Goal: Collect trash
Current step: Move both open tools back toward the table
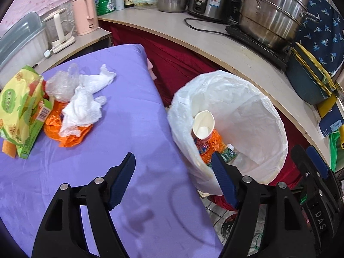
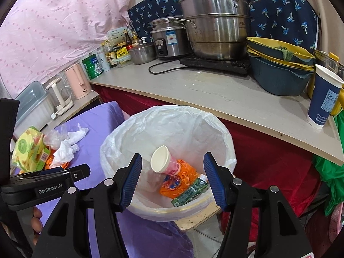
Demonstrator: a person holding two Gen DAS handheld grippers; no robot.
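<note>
A bin lined with a white bag (image 1: 247, 107) (image 2: 182, 124) stands beside the purple-covered table (image 1: 129, 118) (image 2: 94, 129). Inside lie a paper cup (image 1: 203, 125) (image 2: 162, 160), an orange wrapper (image 2: 180, 180) and a green-labelled bottle (image 1: 229, 153) (image 2: 190, 191). On the table lie a white crumpled tissue (image 1: 83, 103) (image 2: 68, 144), clear plastic (image 1: 61, 83), an orange wrapper (image 1: 68, 133) and a yellow-green pack (image 1: 19, 107) (image 2: 28, 148). My left gripper (image 1: 174, 172) is open and empty over the table edge by the bin. My right gripper (image 2: 173, 172) is open and empty above the bin.
A counter (image 2: 215, 92) behind the bin holds steel pots (image 2: 215, 21), a rice cooker (image 2: 169, 38), stacked basins (image 2: 279, 64), a blue paper cup (image 2: 324, 99), bottles and a pink kettle (image 1: 85, 15). Red cloth (image 1: 178, 64) hangs below the counter. Tiled floor (image 2: 204, 232) lies below the bin.
</note>
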